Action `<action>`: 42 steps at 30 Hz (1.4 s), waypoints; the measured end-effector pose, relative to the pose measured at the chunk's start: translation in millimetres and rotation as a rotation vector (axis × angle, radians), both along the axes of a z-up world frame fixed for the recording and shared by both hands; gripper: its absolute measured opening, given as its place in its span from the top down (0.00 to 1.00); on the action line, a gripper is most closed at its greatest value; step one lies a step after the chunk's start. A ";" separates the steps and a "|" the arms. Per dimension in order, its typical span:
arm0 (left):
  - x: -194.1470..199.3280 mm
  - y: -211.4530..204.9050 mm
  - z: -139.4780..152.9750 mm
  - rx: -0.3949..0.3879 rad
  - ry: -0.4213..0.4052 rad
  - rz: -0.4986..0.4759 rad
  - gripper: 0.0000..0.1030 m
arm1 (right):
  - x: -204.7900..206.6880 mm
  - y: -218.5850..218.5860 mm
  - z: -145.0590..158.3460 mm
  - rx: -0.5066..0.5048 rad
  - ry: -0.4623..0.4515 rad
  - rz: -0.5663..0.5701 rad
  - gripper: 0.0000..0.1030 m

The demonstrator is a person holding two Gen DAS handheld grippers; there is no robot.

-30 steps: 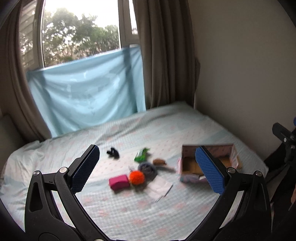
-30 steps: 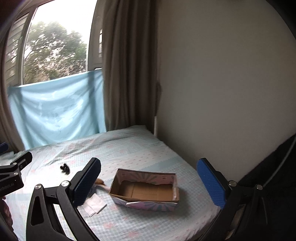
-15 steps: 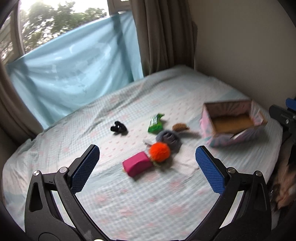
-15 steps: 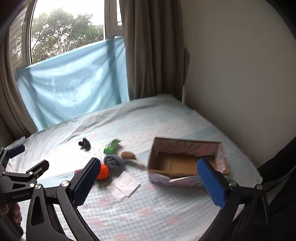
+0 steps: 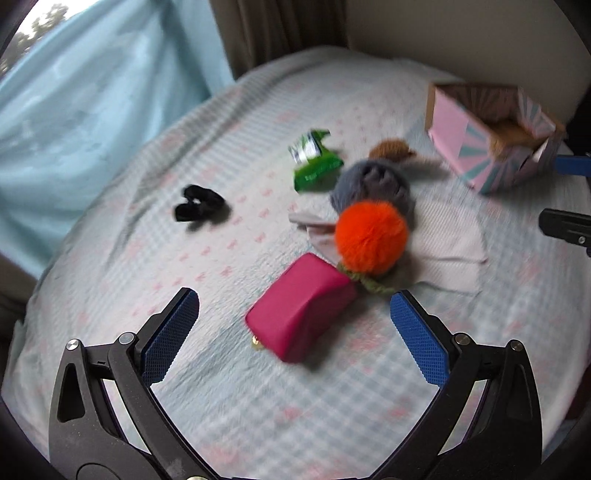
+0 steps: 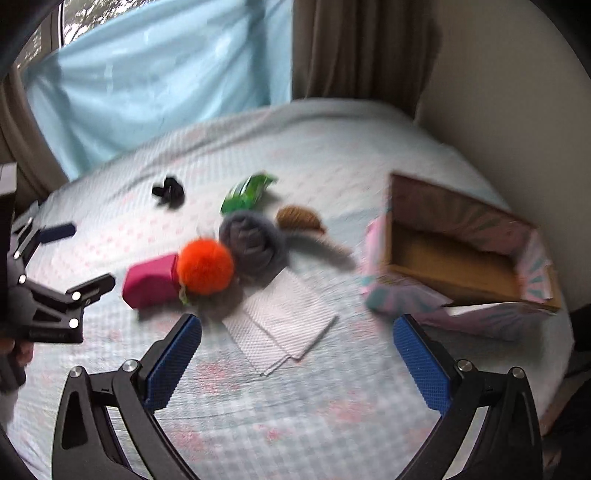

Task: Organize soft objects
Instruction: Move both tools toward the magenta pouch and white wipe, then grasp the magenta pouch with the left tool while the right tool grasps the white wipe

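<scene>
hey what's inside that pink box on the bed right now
The pink box looks empty: the right wrist view shows only its bare brown cardboard floor and inner walls. The near wall hides a strip of floor just behind it, so something small and flat there can't be ruled out.

Right gripper (image 6: 297,350), jaws wide apart, hangs above folded white cloth (image 6: 284,325) beside cardboard box (image 6: 458,254).

Soft daylight from window (image 6: 92,11); motion blur throughout; fisheye bending, dark vignette at edges.
</scene>
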State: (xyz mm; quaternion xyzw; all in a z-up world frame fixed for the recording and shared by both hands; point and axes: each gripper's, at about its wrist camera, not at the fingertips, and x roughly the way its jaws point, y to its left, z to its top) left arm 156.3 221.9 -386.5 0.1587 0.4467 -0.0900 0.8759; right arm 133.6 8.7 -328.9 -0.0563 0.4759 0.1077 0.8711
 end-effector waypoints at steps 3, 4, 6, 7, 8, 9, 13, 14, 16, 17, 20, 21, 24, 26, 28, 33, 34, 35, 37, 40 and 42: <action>16.7 0.4 -28.1 0.013 0.023 -0.039 0.01 | 16.3 9.0 -35.5 -0.024 0.049 0.034 0.00; 22.5 1.4 -38.6 0.013 0.032 -0.055 0.01 | 21.0 11.1 -45.7 -0.030 0.059 0.043 0.00; 28.5 3.4 -49.1 0.027 0.042 -0.075 0.01 | 29.5 14.3 -66.6 -0.048 0.075 0.063 0.00; 32.7 4.4 -57.4 0.035 0.047 -0.085 0.01 | 32.7 15.8 -73.0 -0.054 0.081 0.072 0.00; 36.2 6.1 -62.0 0.040 0.052 -0.092 0.01 | 36.1 16.8 -81.7 -0.059 0.089 0.083 0.00; 38.3 6.8 -66.5 0.040 0.060 -0.100 0.01 | 38.2 17.5 -88.1 -0.062 0.097 0.090 0.00; 44.5 8.0 -85.7 0.028 0.092 -0.145 0.01 | 48.0 16.7 -116.5 -0.068 0.134 0.117 0.00; 45.5 7.2 -89.8 0.029 0.099 -0.154 0.01 | 50.7 16.2 -123.0 -0.065 0.146 0.124 0.00; 47.6 5.1 -98.0 0.036 0.112 -0.165 0.01 | 55.9 15.7 -133.7 -0.052 0.169 0.135 0.00; 49.6 4.4 -101.8 0.036 0.120 -0.168 0.04 | 57.7 15.7 -137.5 -0.046 0.173 0.138 0.00; 54.9 3.3 -107.6 0.012 0.137 -0.169 0.09 | 59.4 17.2 -137.3 -0.032 0.152 0.146 0.05; 56.2 3.2 -107.7 0.005 0.140 -0.169 0.11 | 60.8 17.9 -136.9 -0.031 0.149 0.149 0.10; 58.8 1.5 -108.7 -0.004 0.151 -0.167 0.16 | 63.7 19.4 -131.4 -0.029 0.142 0.150 0.25; 58.8 0.7 -108.3 -0.009 0.157 -0.166 0.20 | 65.8 20.5 -130.4 -0.031 0.141 0.141 0.33; 58.4 0.3 -107.0 -0.006 0.158 -0.159 0.25 | 66.2 21.1 -128.0 -0.028 0.139 0.133 0.44; 51.6 4.9 -101.9 -0.014 0.157 -0.118 0.44 | 65.9 26.5 -125.1 -0.011 0.151 0.143 0.73; 50.8 6.7 -99.7 -0.021 0.156 -0.107 0.45 | 65.0 27.2 -125.1 -0.010 0.155 0.142 0.75; 49.4 8.0 -97.9 -0.027 0.156 -0.099 0.48 | 65.9 28.6 -124.4 -0.005 0.161 0.137 0.78; 48.2 11.3 -93.4 -0.040 0.155 -0.079 0.51 | 66.2 29.6 -122.2 0.011 0.173 0.124 0.82; 44.4 13.4 -85.6 -0.038 0.152 -0.056 0.55 | 66.0 28.2 -113.8 0.052 0.185 0.103 0.83; 41.2 14.2 -77.8 -0.040 0.144 -0.046 0.57 | 64.5 27.2 -106.0 0.065 0.180 0.094 0.83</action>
